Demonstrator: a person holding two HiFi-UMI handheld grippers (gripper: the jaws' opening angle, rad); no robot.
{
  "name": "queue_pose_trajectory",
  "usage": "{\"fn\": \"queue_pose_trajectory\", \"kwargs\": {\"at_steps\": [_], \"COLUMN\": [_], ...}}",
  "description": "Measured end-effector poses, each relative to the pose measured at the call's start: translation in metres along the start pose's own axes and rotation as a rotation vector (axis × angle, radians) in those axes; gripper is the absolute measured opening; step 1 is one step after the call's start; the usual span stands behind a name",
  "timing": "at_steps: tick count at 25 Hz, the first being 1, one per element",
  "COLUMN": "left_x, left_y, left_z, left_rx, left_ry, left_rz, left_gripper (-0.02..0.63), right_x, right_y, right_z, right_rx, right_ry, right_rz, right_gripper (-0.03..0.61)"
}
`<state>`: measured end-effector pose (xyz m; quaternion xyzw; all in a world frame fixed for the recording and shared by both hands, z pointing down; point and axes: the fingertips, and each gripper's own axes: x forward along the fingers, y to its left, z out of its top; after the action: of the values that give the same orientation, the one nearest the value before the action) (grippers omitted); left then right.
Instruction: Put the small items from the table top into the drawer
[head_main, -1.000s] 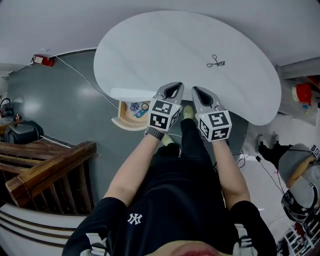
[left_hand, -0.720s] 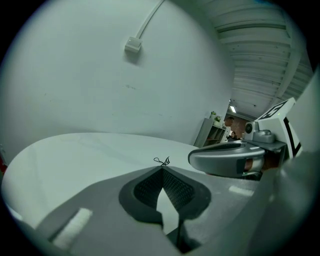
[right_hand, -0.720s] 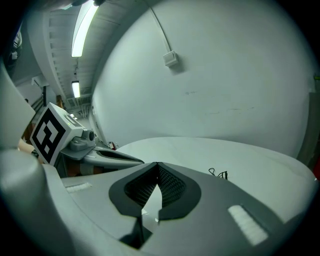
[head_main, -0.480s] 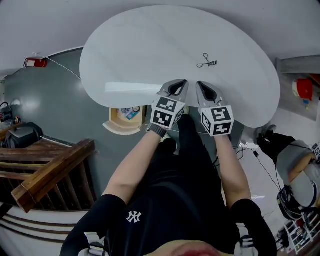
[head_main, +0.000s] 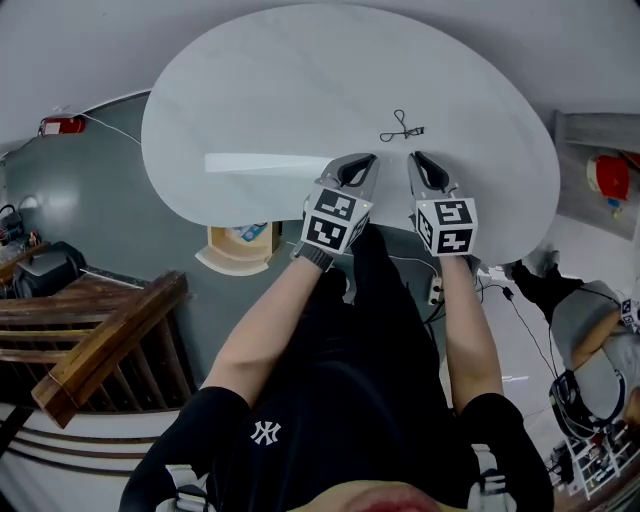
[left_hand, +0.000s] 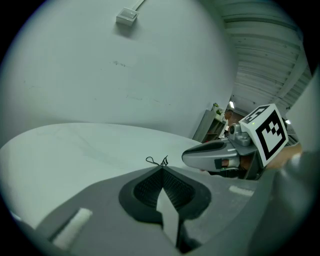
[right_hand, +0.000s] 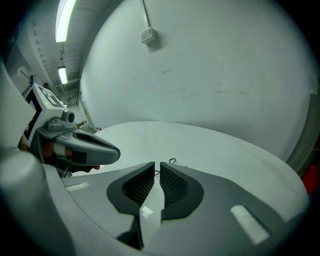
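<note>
As both grippers swing away from the open drawer (head_main: 238, 248) and out over the table (head_main: 270, 90), they close in on the only item visible up there, a small black tool (head_main: 400, 128) lying just ahead of them. Left gripper (head_main: 364, 162) is clenched tight, with nothing in it. Right gripper (head_main: 419, 161) has just been easing its jaws apart: a narrow gap, nothing between them yet. Looks like the right is lining up the pick.

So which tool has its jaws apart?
The right tool: its jaws have just been opening, a narrow empty gap between them. The left tool has its jaws together.
</note>
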<state>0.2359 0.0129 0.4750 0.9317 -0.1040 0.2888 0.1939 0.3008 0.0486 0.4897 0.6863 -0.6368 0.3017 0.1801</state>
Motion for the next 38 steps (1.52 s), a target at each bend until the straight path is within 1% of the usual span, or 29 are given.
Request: {"fn": "queue_pose_trajectory", "kwargs": {"at_steps": [6, 13, 18, 25, 29, 38], "left_x": [0.019, 0.035, 0.04, 0.045, 0.043, 0.033], "left_y": [0.007, 0.014, 0.022, 0.03, 0.033, 0.032], "left_z": [0.0, -0.002, -0.003, -0.007, -0.011, -0.015], "left_rx": [-0.003, -0.014, -0.026, -0.031, -0.039, -0.054], "left_ry": [0.028, 0.064, 0.073, 0.086, 0.094, 0.086], "left_rz": [0.012, 0.008, 0.024, 0.042, 0.054, 0.065], "left_gripper": [0.004, 0.004, 0.004, 0.004, 0.004, 0.004], "right_x": [0.024, 0.055, 0.068, 0.083, 0.083, 0.076], "right_y": [-0.03, -0.041, -0.046, -0.045, -0.044, -0.037], "right_z": [-0.009, -0.026, -0.033, -0.036, -0.038, -0.035], "right_rx": [-0.087, -0.158, -0.184, -0.207, -0.201, -0.161], "right_ry": [0.069, 0.156, 0.188, 0.213, 0.212, 0.17], "right_rz": [0.009, 0.039, 0.041, 0.062, 0.056, 0.069], "right_gripper": [0.126, 0.24, 0.281, 0.29, 0.242, 0.238]}}
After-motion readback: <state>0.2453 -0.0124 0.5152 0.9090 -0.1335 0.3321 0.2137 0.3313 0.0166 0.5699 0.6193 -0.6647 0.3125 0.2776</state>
